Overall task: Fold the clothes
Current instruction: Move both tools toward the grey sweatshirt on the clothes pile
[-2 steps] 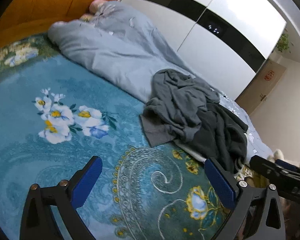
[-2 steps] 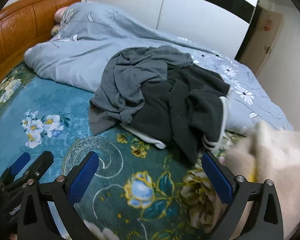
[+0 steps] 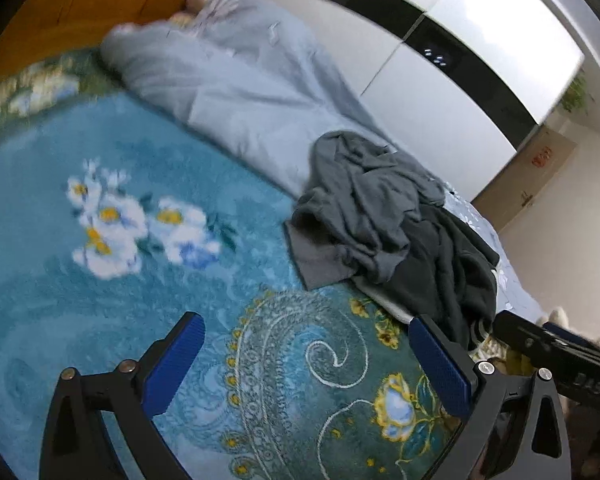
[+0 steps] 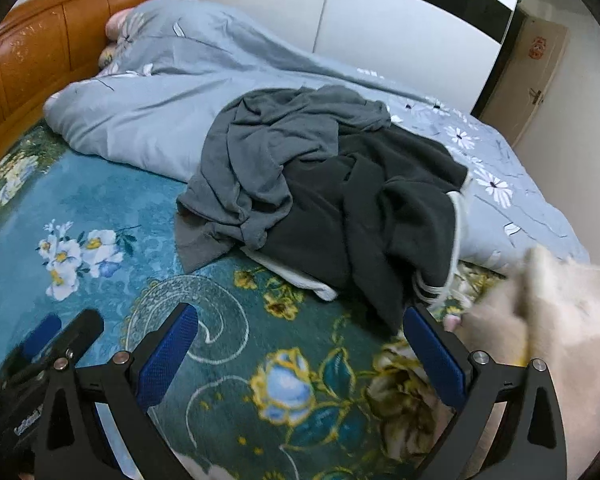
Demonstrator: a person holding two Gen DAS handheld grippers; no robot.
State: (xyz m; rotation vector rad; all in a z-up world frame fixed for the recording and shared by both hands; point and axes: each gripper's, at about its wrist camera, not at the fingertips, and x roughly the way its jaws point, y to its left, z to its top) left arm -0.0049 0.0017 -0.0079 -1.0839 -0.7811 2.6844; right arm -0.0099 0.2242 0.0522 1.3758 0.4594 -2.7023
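Note:
A crumpled heap of clothes lies on the bed: a grey garment (image 4: pixel 268 152) on top of a dark charcoal one (image 4: pixel 380 216), with a white layer (image 4: pixel 300 276) peeking out beneath. The same grey garment (image 3: pixel 364 196) and dark garment (image 3: pixel 452 272) sit right of centre in the left wrist view. My left gripper (image 3: pixel 304 364) hovers open over the teal floral blanket (image 3: pixel 100 300), short of the heap. Open as well, my right gripper (image 4: pixel 300 356) hangs above the blanket (image 4: pixel 112 200) just before the dark garment. Neither holds anything.
A pale blue quilt (image 4: pixel 188 92) is bunched behind the clothes against the wooden headboard (image 4: pixel 40 52). A cream fluffy item (image 4: pixel 560 320) lies at the right bed edge. White and black wardrobe doors (image 4: pixel 400 20) stand behind. The other gripper (image 3: pixel 556 352) shows at the left view's right edge.
The left wrist view has shifted slightly and blurred, so that gripper is moving. The clothes heap has not moved and both grippers stay open.

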